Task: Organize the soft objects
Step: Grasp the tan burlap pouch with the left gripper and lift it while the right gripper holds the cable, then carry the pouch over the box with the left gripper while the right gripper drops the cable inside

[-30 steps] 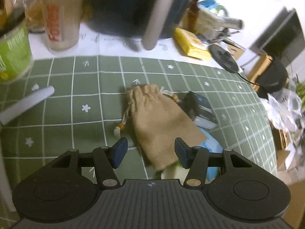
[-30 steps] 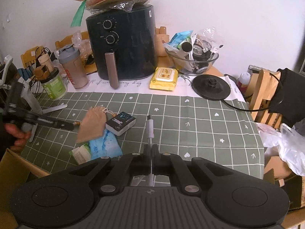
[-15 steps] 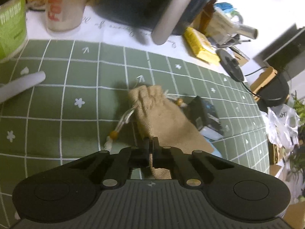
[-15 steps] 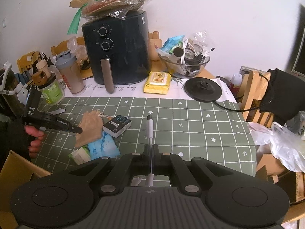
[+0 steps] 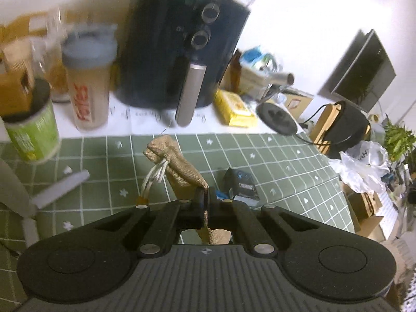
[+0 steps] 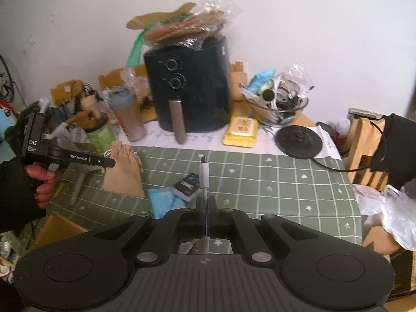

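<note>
Pinching a burlap pouch at frame centre, the closed left gripper is lifting it off the green surface. The right gripper is clamping a white cable. A blue packet, probably soft, is awaiting sorting.

Soft, even indoor light; fisheye bending at the edges, and motion blur smears the air fryer in the left wrist view.

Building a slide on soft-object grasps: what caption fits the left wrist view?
Left gripper shut on a burlap drawstring pouch, lifted over the green checked tablecloth before the air fryer.
</note>
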A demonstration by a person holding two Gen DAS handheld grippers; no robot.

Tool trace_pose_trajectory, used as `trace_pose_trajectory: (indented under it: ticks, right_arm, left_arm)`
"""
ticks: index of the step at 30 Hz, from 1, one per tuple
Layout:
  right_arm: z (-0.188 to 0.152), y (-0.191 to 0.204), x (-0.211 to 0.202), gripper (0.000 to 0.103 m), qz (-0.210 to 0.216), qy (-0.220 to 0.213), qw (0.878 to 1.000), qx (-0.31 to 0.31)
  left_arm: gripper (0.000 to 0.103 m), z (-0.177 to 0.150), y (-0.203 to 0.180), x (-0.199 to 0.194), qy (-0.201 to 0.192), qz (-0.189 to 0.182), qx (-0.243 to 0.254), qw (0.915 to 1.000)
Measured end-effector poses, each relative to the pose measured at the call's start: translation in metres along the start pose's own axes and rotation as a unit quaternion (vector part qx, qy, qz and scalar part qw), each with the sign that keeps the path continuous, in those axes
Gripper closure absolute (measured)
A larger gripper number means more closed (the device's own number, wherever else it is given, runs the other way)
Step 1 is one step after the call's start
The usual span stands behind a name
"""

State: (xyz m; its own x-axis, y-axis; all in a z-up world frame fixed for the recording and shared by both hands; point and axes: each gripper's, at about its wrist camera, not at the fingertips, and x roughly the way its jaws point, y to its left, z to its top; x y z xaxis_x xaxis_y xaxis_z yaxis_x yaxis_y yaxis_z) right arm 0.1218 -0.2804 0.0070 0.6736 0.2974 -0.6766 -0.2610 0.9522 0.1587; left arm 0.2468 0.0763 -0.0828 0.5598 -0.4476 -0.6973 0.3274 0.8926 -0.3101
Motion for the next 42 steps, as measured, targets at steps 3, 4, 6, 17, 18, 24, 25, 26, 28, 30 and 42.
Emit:
trace_pose_trajectory:
  ticks: [3,4,6,17,18,24,25,26,28,30,42]
  right_arm:
    - [-0.003,0.007,-0.006,0.1,0.018,0.002,1.0,-0.005]
    - [-0.005,0.01,-0.007,0.1,0.024,0.003,1.0,-0.008]
    - [-0.008,0.017,-0.008,0.1,0.039,0.007,0.999,-0.015]
    - [-0.02,0.066,-0.002,0.099,0.144,0.023,0.989,-0.039]
    - [-0.021,0.072,0.0,0.099,0.155,0.027,0.987,-0.042]
    - [-0.03,0.1,0.016,0.089,0.209,0.077,0.973,-0.061]
    - [-0.032,0.103,0.015,0.073,0.206,0.078,0.973,-0.07]
    - [-0.034,0.104,0.015,0.053,0.203,0.078,0.973,-0.076]
    - [-0.039,0.103,0.011,0.034,0.194,0.072,0.975,-0.086]
    - [-0.041,0.096,0.009,0.025,0.19,0.072,0.976,-0.083]
    - [-0.047,0.063,-0.008,0.021,0.16,0.06,0.983,-0.064]
  left_arm:
    - [0.101,0.001,-0.009,-0.019,-0.011,0.003,0.005,0.9999]
    - [0.101,0.0,-0.012,-0.026,-0.015,0.004,0.007,0.9999]
    - [0.101,-0.001,-0.021,-0.038,-0.023,0.005,0.011,0.9997]
    - [0.101,-0.009,-0.056,-0.108,-0.072,-0.001,0.007,0.9974]
    - [0.101,-0.01,-0.059,-0.113,-0.076,0.0,0.005,0.9971]
    - [0.101,-0.02,-0.074,-0.138,-0.087,0.01,0.006,0.9962]
    - [0.101,-0.022,-0.077,-0.141,-0.087,0.011,0.007,0.9961]
    - [0.101,-0.025,-0.079,-0.144,-0.087,0.012,0.008,0.9961]
    - [0.101,-0.03,-0.084,-0.149,-0.086,0.015,0.012,0.9961]
    - [0.101,-0.036,-0.09,-0.153,-0.083,0.019,0.016,0.9962]
    - [0.101,-0.067,-0.123,-0.174,-0.079,0.033,0.026,0.996]
